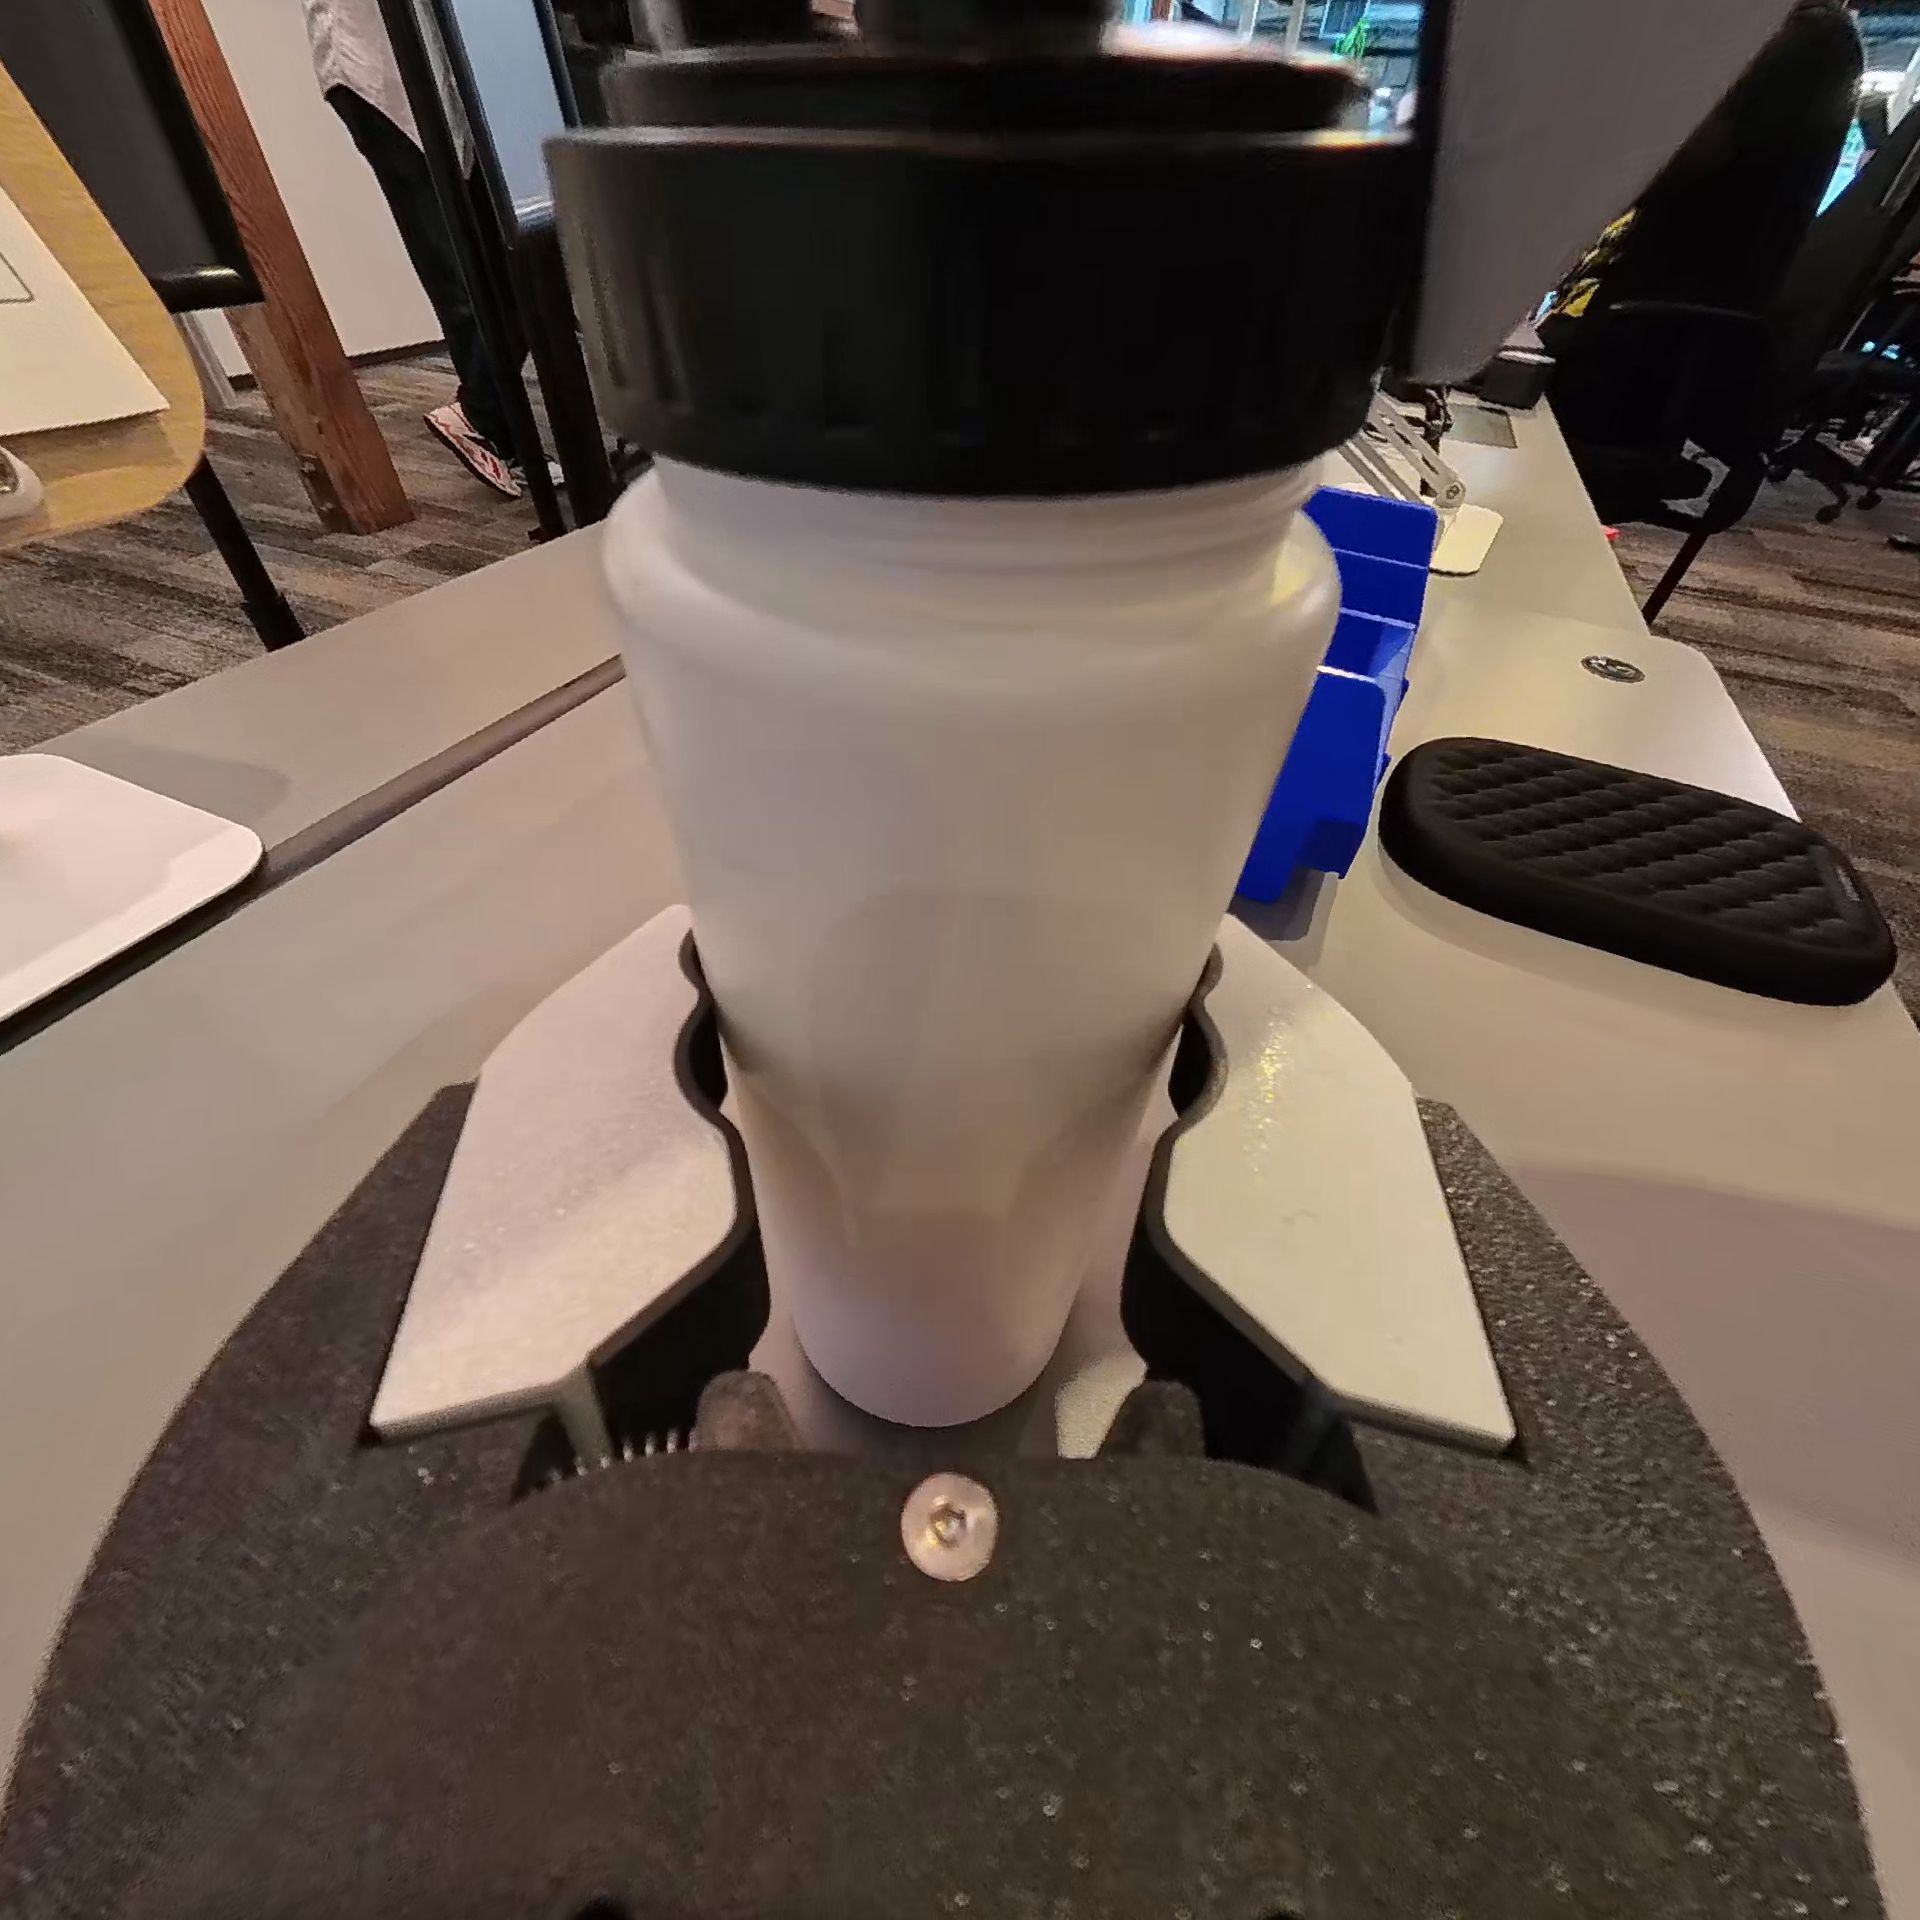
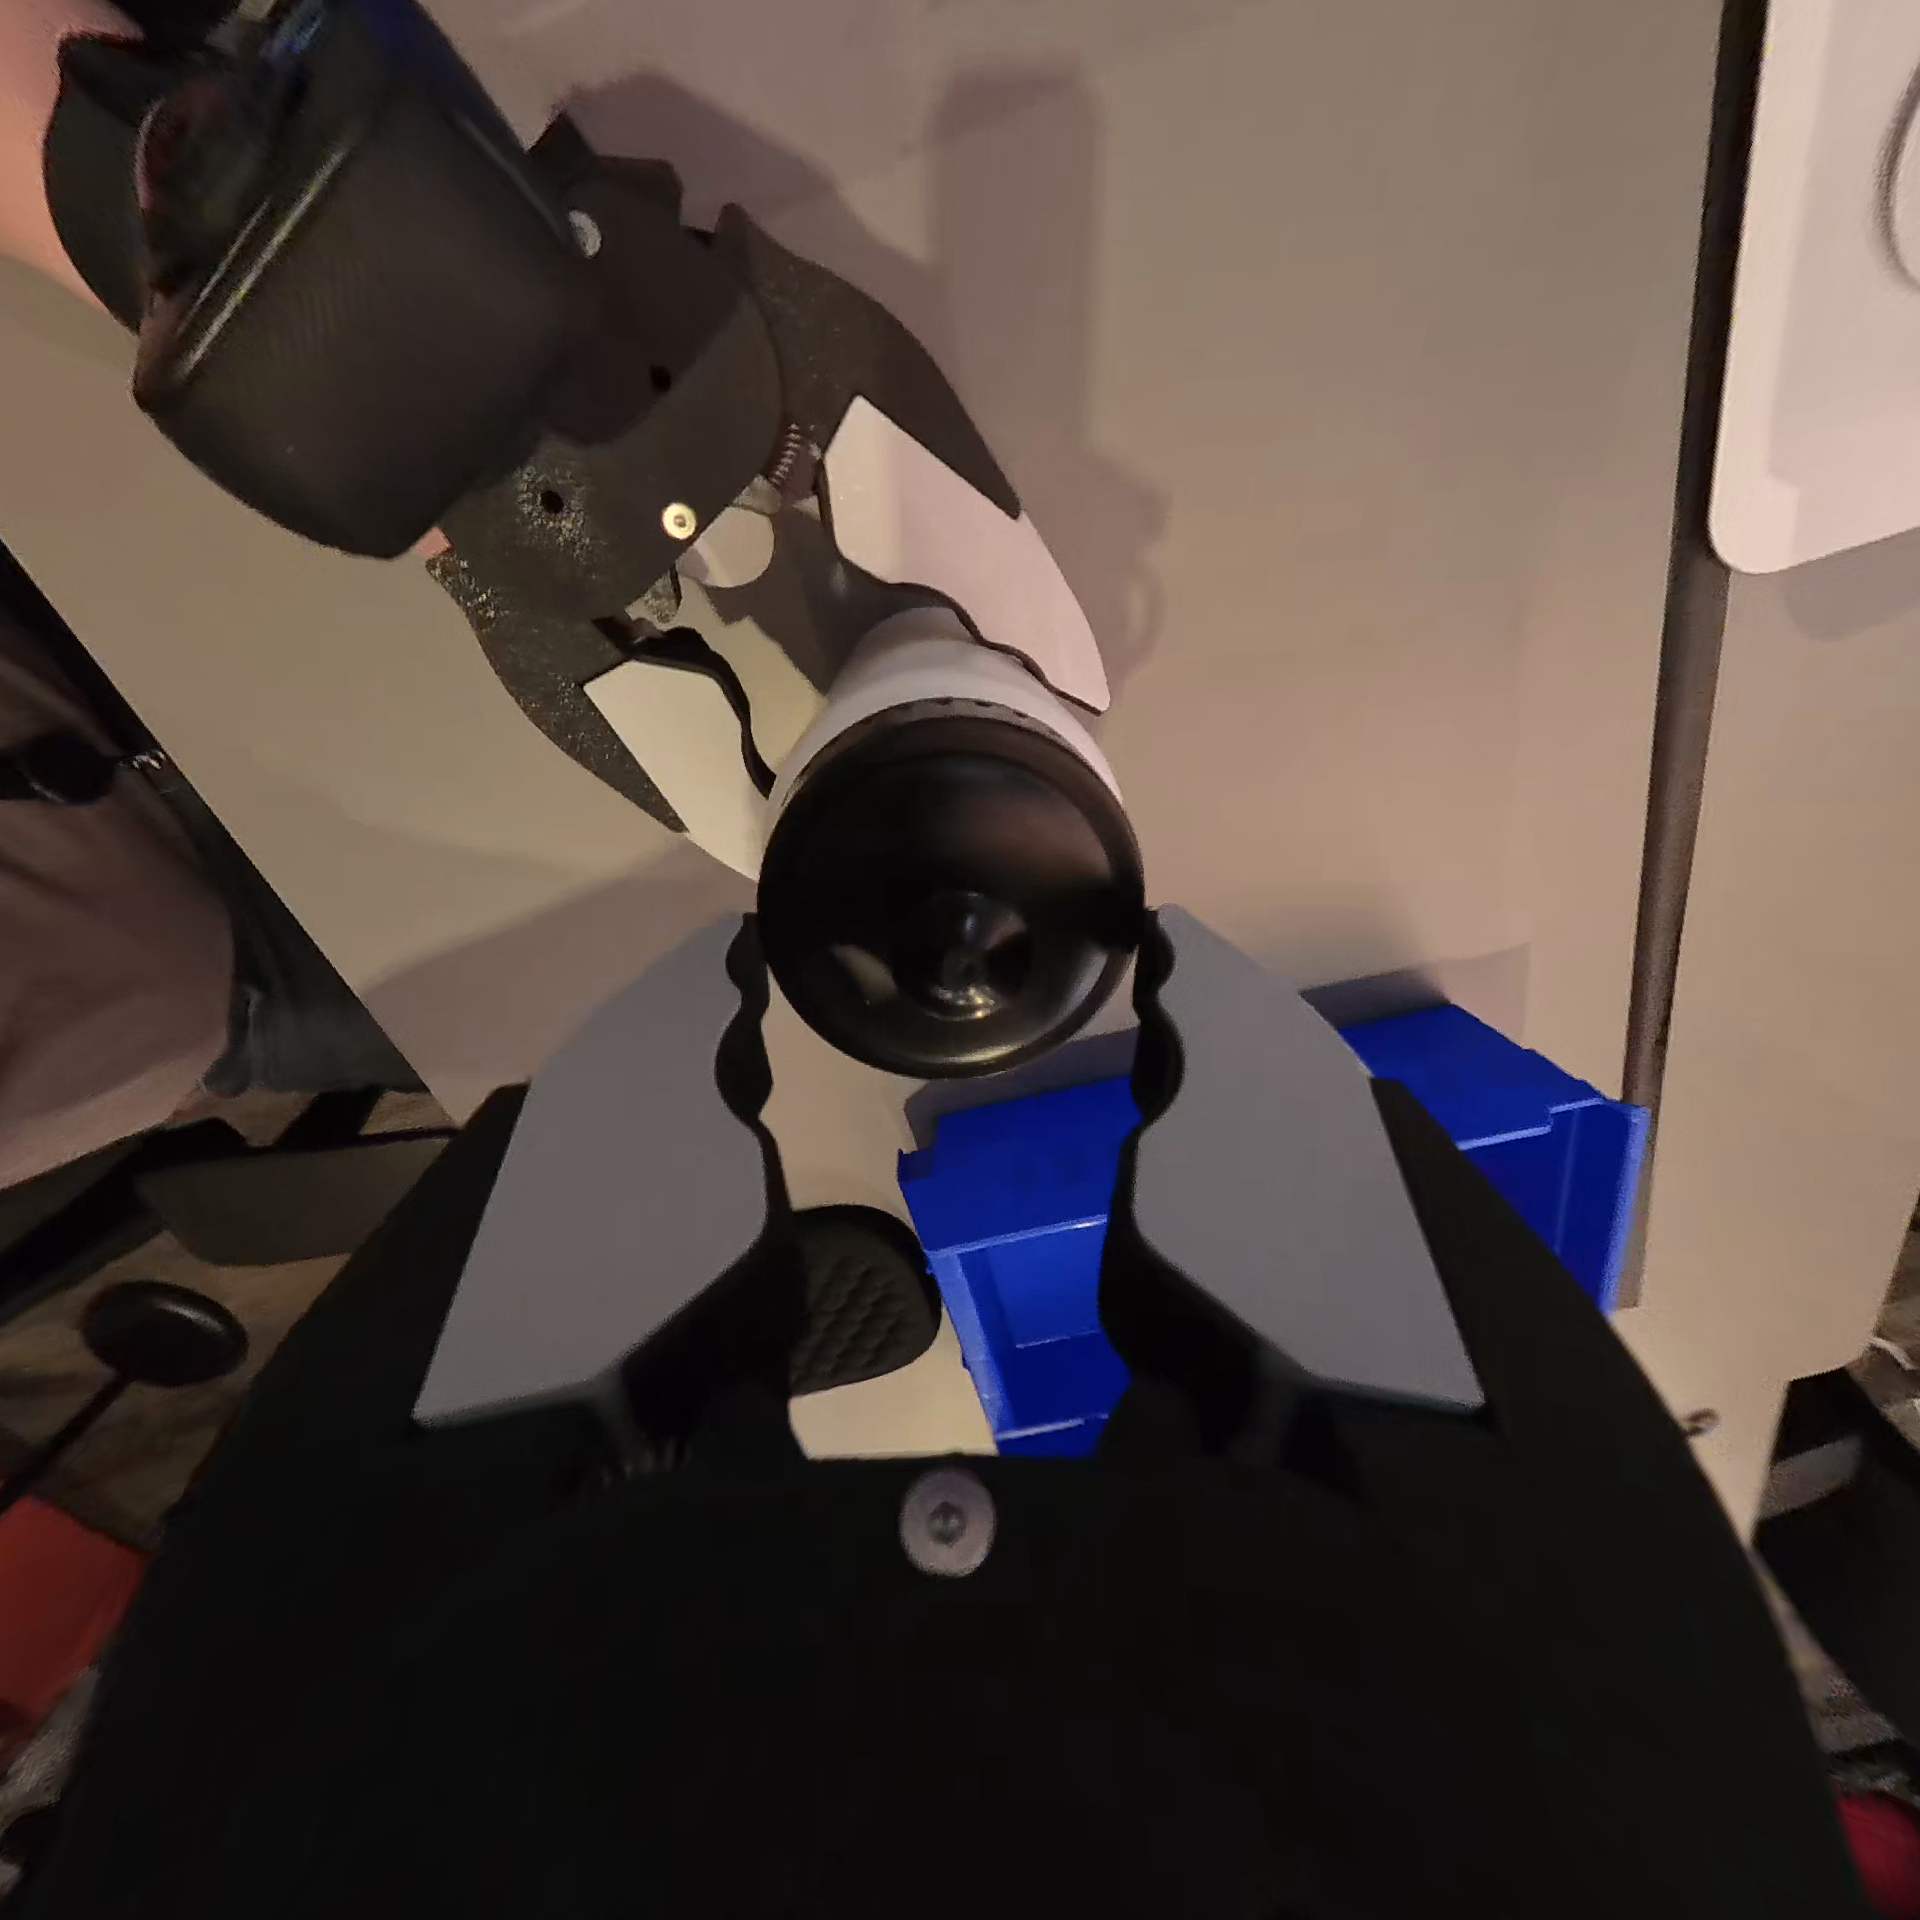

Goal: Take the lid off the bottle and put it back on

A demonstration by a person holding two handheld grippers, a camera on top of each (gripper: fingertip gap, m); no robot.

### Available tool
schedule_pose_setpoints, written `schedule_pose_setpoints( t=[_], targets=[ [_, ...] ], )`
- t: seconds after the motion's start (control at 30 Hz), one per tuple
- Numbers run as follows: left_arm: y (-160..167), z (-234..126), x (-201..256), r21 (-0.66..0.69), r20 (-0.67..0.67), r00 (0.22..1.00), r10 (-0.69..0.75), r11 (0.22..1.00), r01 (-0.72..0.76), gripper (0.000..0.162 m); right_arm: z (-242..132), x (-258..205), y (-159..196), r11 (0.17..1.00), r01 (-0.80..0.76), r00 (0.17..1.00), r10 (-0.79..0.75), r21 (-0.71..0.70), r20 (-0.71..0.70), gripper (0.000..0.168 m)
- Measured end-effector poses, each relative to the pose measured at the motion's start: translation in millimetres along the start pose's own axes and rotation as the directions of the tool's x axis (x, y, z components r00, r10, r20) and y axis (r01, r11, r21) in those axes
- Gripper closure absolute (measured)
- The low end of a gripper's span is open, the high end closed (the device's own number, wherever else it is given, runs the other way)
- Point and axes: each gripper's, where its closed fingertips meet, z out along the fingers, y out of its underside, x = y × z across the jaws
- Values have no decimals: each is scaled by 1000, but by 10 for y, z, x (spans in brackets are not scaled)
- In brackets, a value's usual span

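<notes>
Nearest the lens in the left wrist view, the left gripper [image 1: 951,997] is clenched on the white bottle [image 1: 966,831], one finger pressing each side of its lower body. The bottle runs from the 6 o'clock base between the fingers up toward 12 o'clock, where its black ribbed lid [image 1: 977,301] sits on the neck; a sliver of the threaded neck shows under the lid's rim, so whether it is fully seated cannot be told. Going left to right on the grey desk [image 1: 343,1039]: a white flat base plate [image 1: 94,873] at 9 o'clock, the bottle in the middle, a blue bin [image 1: 1340,717] just behind the bottle at 2 o'clock, and a black textured pad [image 1: 1642,862] at 3 o'clock.

From the right wrist view, looking down, the left gripper [image 2: 920,743] comes in from 10 o'clock, holding the bottle [image 2: 935,675] by its body, with the lid [image 2: 951,914] pointing up at the camera. The right gripper [image 2: 951,935] has its fingertips on either side of the lid's rim, apparently touching it, so it grasps the lid. Below, between the fingers, the black pad [image 2: 847,1320] lies at 6 o'clock and the blue bin [image 2: 1039,1247] just right of it, toward 5 o'clock, both on the desk [image 2: 1351,416].
</notes>
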Motion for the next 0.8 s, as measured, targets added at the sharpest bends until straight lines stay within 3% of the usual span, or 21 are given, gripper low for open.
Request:
schedule_pose_setpoints(
  t=[0.2, 0.37, 0.5, 0.67, 0.8],
  targets=[
    [-1, -7, -17, -1, 21, 1000, -12, 1000, 12, 77, 3, -2, -25, 970, -244, 969, 244, 16, -48, 98],
    [2, -8, -26, -7, 51, 998, -20, 1000, 20, 77, 10, 2, -49, 857, -505, 850, 515, 108, -111, 98],
    [5, -8, -10, -13, 49, 999, -11, 1000, 11, 77, 19, -4, -34, 869, -480, 857, 494, 119, -146, 98],
    [6, -4, 43, -23, -37, 999, -2, 1000, 1, 77, 3, -26, 65, 979, -196, 971, 203, 60, -129, 97],
    [-7, -16, 25, -17, -60, 998, -37, 999, 36, 77, -47, 4, 35, 946, -272, 961, 277, 179, -6, 94]
  ],
)
